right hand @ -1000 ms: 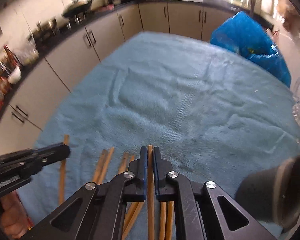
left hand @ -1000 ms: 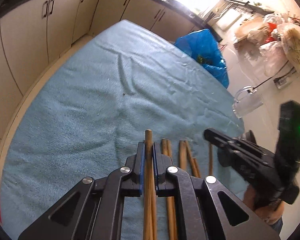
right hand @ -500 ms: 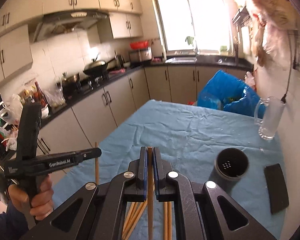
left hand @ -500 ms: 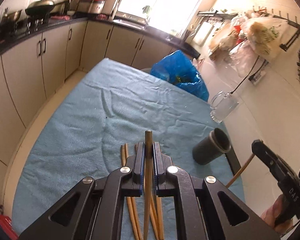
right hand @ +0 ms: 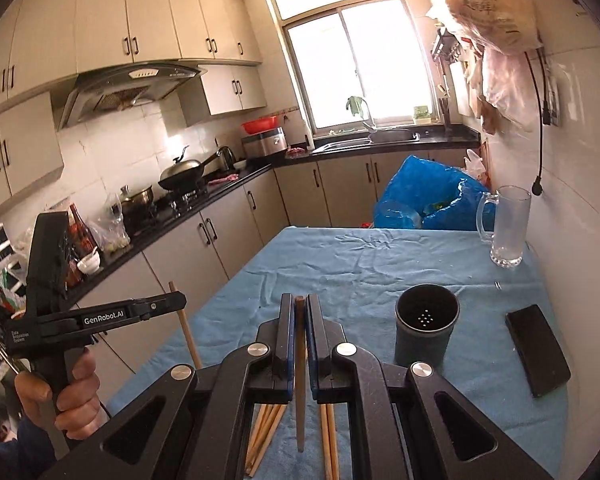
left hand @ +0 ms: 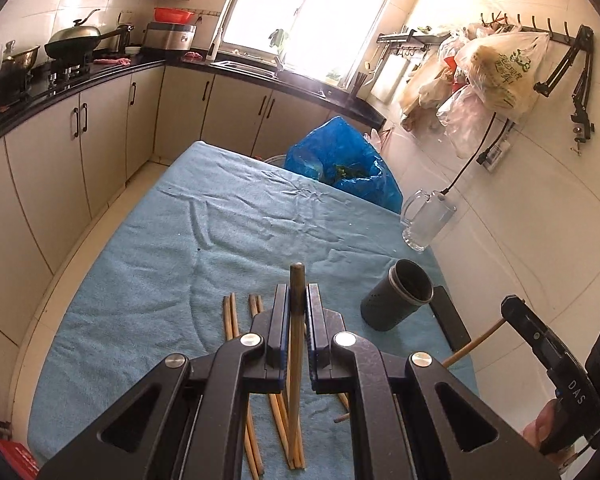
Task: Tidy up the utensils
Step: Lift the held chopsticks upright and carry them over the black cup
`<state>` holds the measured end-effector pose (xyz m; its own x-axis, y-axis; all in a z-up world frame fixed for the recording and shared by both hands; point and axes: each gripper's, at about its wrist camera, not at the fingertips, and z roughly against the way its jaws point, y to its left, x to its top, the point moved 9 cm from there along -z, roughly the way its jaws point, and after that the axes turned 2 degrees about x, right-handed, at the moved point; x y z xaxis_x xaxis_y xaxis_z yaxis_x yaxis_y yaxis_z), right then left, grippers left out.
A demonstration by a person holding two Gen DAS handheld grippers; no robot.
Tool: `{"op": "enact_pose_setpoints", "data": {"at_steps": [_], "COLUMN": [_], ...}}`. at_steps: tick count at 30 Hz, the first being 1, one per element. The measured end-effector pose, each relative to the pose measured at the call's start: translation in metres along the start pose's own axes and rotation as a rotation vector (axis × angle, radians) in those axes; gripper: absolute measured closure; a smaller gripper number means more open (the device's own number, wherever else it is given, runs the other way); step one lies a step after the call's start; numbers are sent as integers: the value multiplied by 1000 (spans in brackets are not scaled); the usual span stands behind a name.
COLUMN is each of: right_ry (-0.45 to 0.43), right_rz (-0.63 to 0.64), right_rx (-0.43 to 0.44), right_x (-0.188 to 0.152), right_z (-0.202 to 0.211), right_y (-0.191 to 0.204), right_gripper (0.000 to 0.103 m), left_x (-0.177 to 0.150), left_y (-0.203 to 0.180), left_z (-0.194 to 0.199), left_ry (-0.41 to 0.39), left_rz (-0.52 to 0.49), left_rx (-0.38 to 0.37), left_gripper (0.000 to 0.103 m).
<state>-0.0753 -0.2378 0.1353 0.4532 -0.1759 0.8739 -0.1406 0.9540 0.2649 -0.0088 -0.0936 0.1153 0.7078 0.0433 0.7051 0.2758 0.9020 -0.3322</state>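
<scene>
Holding 1 chopstick point(left hand: 296, 320) pinched in your left gripper point(left hand: 297, 312) and 1 more point(right hand: 300, 360) in your right gripper point(right hand: 299, 320), you have both raised above the blue cloth point(left hand: 220, 240), while the other chopsticks point(left hand: 230, 320) lie loose below. The dark holder point(right hand: 426, 330) stands upright near your right gripper. Each stick could swing in its thin grip and hit the rim, which may tip the holder.

Ahead of the tongs, a bright window point(right hand: 352, 68) floods a small kitchen with daylight. Beige cabinets point(left hand: 88, 132) under a black counter point(left hand: 80, 80) run along the left and far side; upper cupboards point(right hand: 112, 28) and a range hood point(right hand: 128, 88) hang left. White tiled wall point(left hand: 540, 208) rises on the right, with a hook rail point(left hand: 528, 26).
</scene>
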Motion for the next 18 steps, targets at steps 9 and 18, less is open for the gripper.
{"op": "enact_pose_setpoints", "data": {"at_steps": [9, 18], "right_ry": [-45, -91], "right_rz": [-21, -49], "right_rx": [-6, -25], "right_x": [12, 36], "right_z": [24, 45], "right_y": [-11, -29], "right_gripper": [97, 97], "left_x": [11, 34], "left_y": [-21, -50], "left_z": [9, 8], "left_ry": [-24, -29], "left_rz": [-28, -60], "left_rx": [-17, -57], "left_gripper": [96, 96]}}
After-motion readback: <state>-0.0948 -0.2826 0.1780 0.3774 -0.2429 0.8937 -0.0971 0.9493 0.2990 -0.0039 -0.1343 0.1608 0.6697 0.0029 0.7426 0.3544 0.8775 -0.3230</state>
